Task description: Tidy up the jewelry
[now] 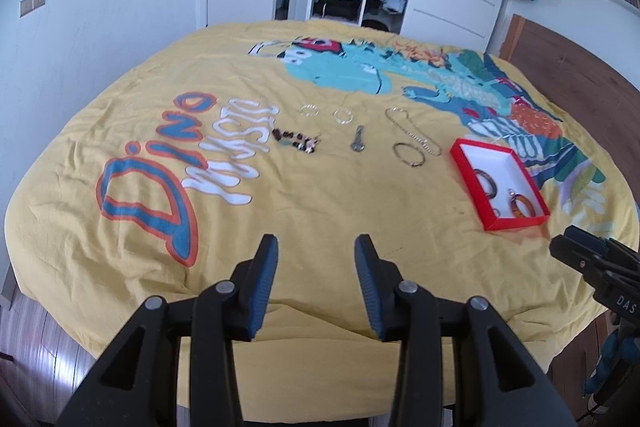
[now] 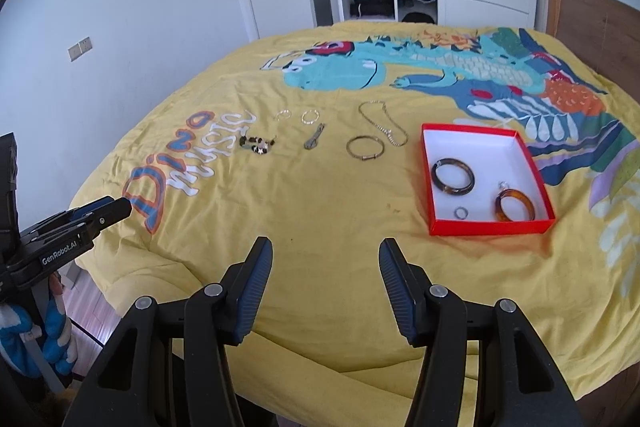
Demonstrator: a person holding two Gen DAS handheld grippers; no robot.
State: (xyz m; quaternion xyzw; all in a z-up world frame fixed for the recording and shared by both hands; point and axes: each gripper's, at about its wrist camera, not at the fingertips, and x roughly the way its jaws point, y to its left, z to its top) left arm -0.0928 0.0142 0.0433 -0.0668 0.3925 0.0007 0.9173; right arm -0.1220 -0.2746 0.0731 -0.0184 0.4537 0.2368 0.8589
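Both grippers hang over the near edge of the bed, angled down toward the yellow dino bedspread (image 2: 320, 211). The left gripper (image 1: 316, 247) has its jaws partly apart with nothing between the blue pads, just bedspread showing through the gap. The right gripper (image 2: 326, 251) is the same deal, jaws a bit wider, also holding nothing. In the right wrist view the left one pokes in from the left edge, with a gloved hand (image 2: 24, 335) in blue and white under it.

Jewelry count, as far as I can make out:
- red box (image 2: 430, 195) with white inside, sitting on the right side of the bedspread, holding 2 brown tortoiseshell hoops (image 2: 453, 175) and 1 small ring (image 2: 461, 213)
- 1 metal bangle (image 2: 365, 147) just left of the box
- 1 chain necklace (image 2: 384, 127) behind the bangle, its end right beside it
- 1 small grey clip-looking piece (image 2: 314, 137), too small to say what exactly
- 2 thin pale rings (image 2: 310, 117) side by side further back
- 1 beaded piece (image 2: 258, 143), dark beads, next to the "music" lettering

Everything outside the box lies loose in a rough row mid-bed, well apart from both grippers.
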